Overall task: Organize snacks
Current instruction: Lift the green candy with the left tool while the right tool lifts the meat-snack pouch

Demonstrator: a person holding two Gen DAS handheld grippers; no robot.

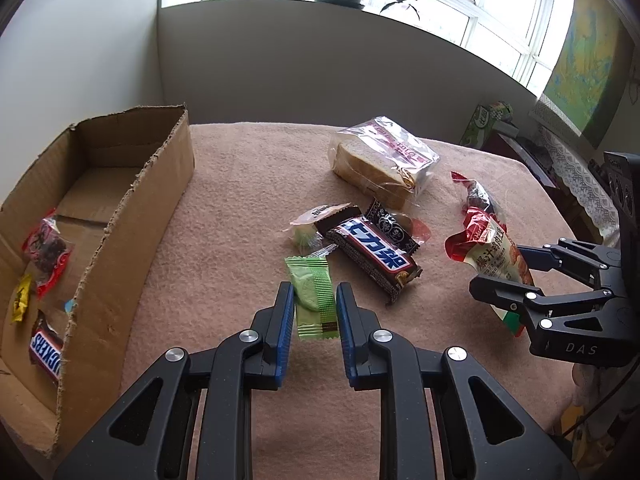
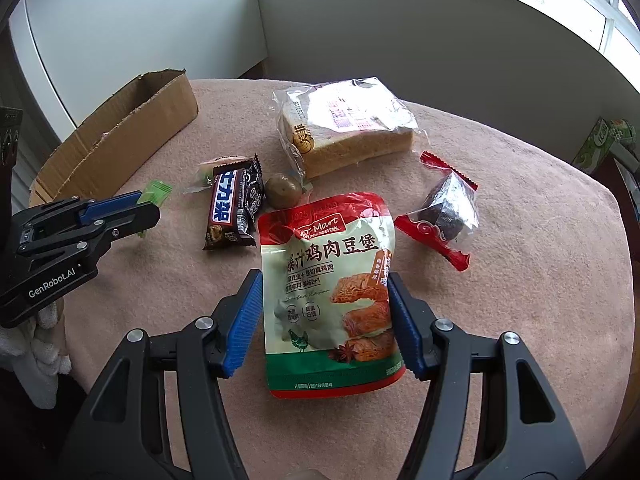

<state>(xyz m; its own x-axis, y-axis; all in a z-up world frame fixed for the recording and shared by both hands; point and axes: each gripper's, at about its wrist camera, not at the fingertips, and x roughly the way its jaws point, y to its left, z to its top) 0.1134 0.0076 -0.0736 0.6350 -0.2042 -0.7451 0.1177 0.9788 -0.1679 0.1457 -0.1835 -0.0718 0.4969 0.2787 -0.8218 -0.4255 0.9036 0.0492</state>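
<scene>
My left gripper (image 1: 314,292) is shut on a green snack packet (image 1: 314,304), low over the pink table cloth (image 1: 240,200). The right wrist view shows the left gripper (image 2: 148,206) at the left with the green packet (image 2: 158,192) sticking out of its tips. My right gripper (image 2: 324,276) is shut on a red, white and green chicken snack pouch (image 2: 324,264), its pads pressing on both sides. In the left wrist view the right gripper (image 1: 498,268) holds that pouch (image 1: 492,248) up at the right. An open cardboard box (image 1: 120,220) stands at the left.
Inside the box lie a Snickers bar (image 1: 46,350), a red-wrapped snack (image 1: 46,248) and a yellow sweet (image 1: 20,300). On the cloth lie a bagged bread loaf (image 2: 344,128), a brown chocolate bar (image 2: 228,204), a small round snack (image 2: 282,192) and a red-ended dark snack (image 2: 448,208).
</scene>
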